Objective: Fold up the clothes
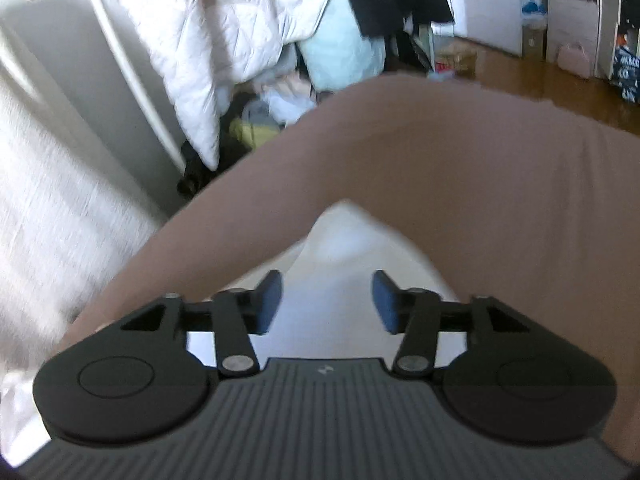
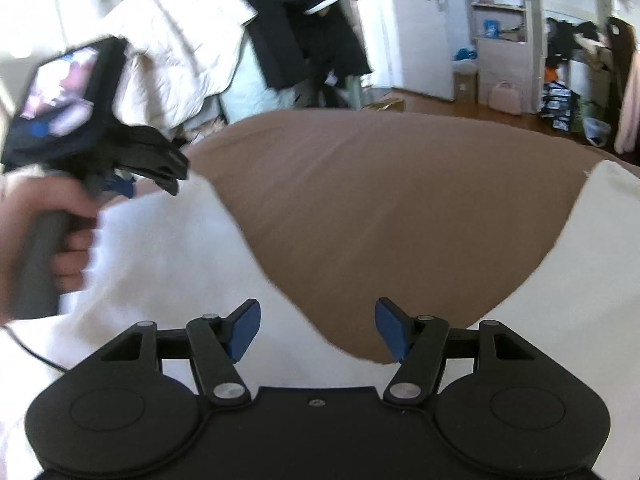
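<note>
A white garment lies spread on a brown bed sheet, one part running up to the left and another to the right. My right gripper hovers open above its lower edge, nothing between the blue pads. In the left wrist view my left gripper is open over a white corner of the garment on the brown sheet. The right wrist view shows the left gripper from the side, held by a hand, above the garment's left part.
A white quilted duvet and dark clothes hang behind the bed. A heap of mixed clothing sits below them. Wooden floor, a white door, shelves and bags lie at the far right.
</note>
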A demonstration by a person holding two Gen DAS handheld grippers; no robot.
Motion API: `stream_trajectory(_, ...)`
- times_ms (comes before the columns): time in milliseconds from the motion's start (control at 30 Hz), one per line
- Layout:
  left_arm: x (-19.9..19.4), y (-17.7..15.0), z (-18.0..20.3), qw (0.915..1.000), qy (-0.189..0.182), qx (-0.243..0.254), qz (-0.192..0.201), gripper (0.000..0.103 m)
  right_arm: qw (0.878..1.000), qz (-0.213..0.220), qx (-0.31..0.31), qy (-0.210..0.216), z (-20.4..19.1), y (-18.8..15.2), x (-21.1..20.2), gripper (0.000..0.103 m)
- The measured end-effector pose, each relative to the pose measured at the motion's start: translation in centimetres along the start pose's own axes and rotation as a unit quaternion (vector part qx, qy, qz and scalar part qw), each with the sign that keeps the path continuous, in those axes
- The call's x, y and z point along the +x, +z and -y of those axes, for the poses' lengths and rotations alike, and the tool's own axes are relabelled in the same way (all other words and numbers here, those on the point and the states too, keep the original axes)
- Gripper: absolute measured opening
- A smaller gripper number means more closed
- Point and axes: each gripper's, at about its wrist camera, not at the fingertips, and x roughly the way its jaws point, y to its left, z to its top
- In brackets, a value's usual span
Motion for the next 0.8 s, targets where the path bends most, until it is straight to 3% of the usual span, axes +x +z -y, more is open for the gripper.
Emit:
stream_trajectory(67,-1.8,-1.7,-3.3,0.9999,0.014,0.006,-0.001,0.057,1.000,-0.009,0.003,0.007,-0.1,0.1,0.1,0.069)
stream_trajectory(133,-3.6,-3.3,-6.7,0.9996,0.027,0.012,-0.002,0.070,1.000,-0.007,0.006,0.014,-0.5,0.2,-0.5,0.069)
stream_trajectory(167,-4.5,-4.2,-8.3,0.9993,0.034,0.014,-0.002,0.083,1.000,-0.004,0.006,0.018,-0.7,0.0,-1.1,0.069)
stream_trajectory(200,-5.4,-5.0,-10.0,0.9990,0.041,0.017,-0.002,0.087,1.000,-0.003,0.003,0.018,-0.9,0.2,-1.5,0.069)
stream_trajectory(267,-7.1,-6.7,-13.8,0.9978,0.064,0.016,-0.007,0.087,1.000,-0.001,0.000,0.023,-1.5,0.5,-2.1,0.069)
stream_trajectory(333,-7.7,-8.8,-19.9,0.9944,0.096,-0.026,-0.035,0.087,0.999,-0.006,-0.004,0.050,-2.3,0.4,-2.7,0.069)
stream_trajectory(400,-7.5,-10.7,-24.8,0.9895,0.105,-0.075,-0.066,0.087,0.995,-0.021,0.000,0.093,-2.9,0.1,-3.0,0.069)
stream_trajectory(500,-6.4,-13.9,-31.6,0.9733,0.115,-0.170,-0.104,0.087,0.981,-0.054,0.024,0.186,-3.8,-0.5,-3.2,0.069)
stream_trajectory(633,-4.5,-17.9,-35.8,0.9569,0.056,-0.263,-0.110,0.087,0.925,-0.127,0.042,0.357,-6.8,-1.9,-2.4,0.069)
stream_trajectory(667,-3.9,-19.1,-36.2,0.9514,0.033,-0.282,-0.119,0.087,0.916,-0.138,0.023,0.375,-8.2,-2.3,-2.6,0.069)
stream_trajectory(700,-2.7,-20.5,-36.5,0.9425,0.009,-0.305,-0.137,0.087,0.916,-0.139,-0.002,0.376,-9.4,-2.7,-3.0,0.069)
stream_trajectory(800,1.3,-24.2,-36.5,0.9063,-0.050,-0.371,-0.197,0.087,0.913,-0.142,-0.066,0.376,-12.6,-3.8,-3.8,0.069)
